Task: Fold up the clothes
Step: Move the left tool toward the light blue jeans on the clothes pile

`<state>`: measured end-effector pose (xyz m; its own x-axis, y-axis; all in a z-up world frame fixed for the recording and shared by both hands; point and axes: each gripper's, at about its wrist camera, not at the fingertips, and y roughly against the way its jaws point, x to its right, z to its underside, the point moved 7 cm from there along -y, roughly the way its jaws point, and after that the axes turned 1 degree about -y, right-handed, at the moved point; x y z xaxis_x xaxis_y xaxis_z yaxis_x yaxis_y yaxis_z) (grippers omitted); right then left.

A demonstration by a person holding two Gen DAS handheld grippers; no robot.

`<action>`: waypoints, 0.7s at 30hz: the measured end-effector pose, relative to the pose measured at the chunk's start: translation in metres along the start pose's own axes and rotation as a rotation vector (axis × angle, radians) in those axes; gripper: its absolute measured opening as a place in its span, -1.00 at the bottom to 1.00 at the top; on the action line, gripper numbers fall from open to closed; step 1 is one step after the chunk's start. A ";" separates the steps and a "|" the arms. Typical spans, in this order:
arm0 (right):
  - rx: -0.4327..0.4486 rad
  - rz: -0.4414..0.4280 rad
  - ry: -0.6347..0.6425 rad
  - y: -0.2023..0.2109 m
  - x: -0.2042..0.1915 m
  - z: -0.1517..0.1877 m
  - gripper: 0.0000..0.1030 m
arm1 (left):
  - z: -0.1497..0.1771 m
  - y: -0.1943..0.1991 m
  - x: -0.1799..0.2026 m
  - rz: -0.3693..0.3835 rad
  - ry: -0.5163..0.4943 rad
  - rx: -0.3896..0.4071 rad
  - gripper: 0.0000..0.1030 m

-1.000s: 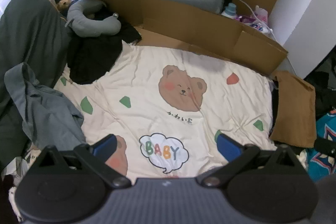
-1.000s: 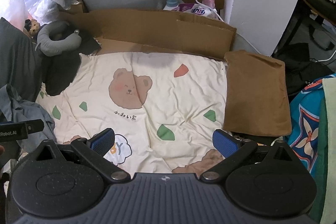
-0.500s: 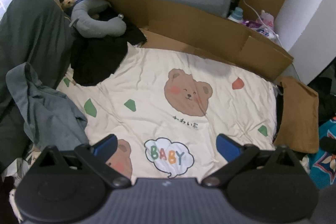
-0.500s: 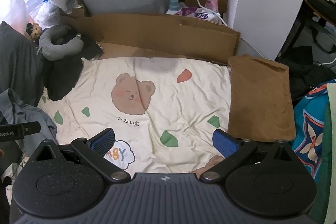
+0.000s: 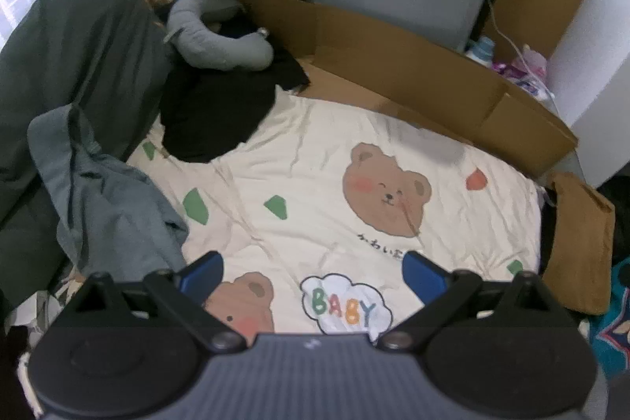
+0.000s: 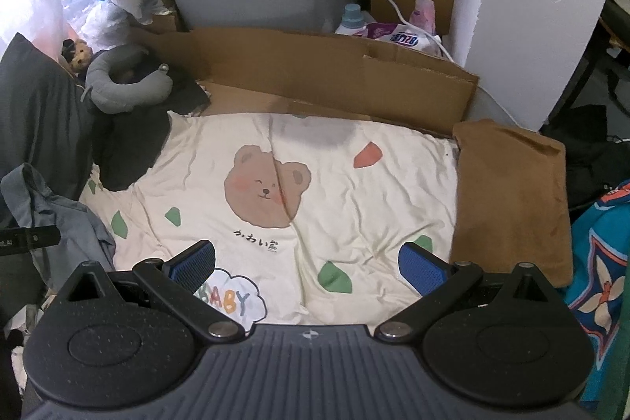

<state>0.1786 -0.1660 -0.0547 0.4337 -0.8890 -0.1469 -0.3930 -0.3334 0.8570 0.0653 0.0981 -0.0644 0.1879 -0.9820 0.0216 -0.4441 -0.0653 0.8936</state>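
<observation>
Both tools hung above the near edge of the cream bear-print blanket [image 6: 354,191] with nothing between their blue pads: the left gripper [image 5: 313,270] had its fingers spread wide over the "BABY" cloud print, and the right gripper [image 6: 307,260] stood just as wide apart over the near middle of the blanket, which reads as a pause to pick the next garment and not the start of a grasp. The blanket seemed to serve as the folding surface, so its middle lay bare and the clothes sat round its edges. I counted 1 crumpled grey-blue garment [image 5: 106,195] heaped on the blanket's left edge, just beside the left gripper and probably the easiest to take next; 1 black garment [image 5: 212,117] draped over the far left corner, with 1 grey neck pillow [image 5: 212,42] resting on it; and 1 brown folded garment [image 6: 512,199] lying flat along the right edge, likely put there as finished work. A low cardboard wall [image 6: 334,73] lined the far edge, and 2 bottles [image 6: 350,18] stood behind it, well apart from the clothes
</observation>
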 end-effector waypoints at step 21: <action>0.104 -0.121 0.055 -0.030 -0.038 0.007 0.98 | 0.027 -0.016 -0.133 -0.100 0.124 0.017 0.76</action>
<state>0.1680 -0.1250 -0.0783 0.5257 -0.8229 -0.2157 -0.4157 -0.4697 0.7788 0.0240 0.2253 -0.0936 0.3385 -0.9409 -0.0106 -0.4323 -0.1656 0.8864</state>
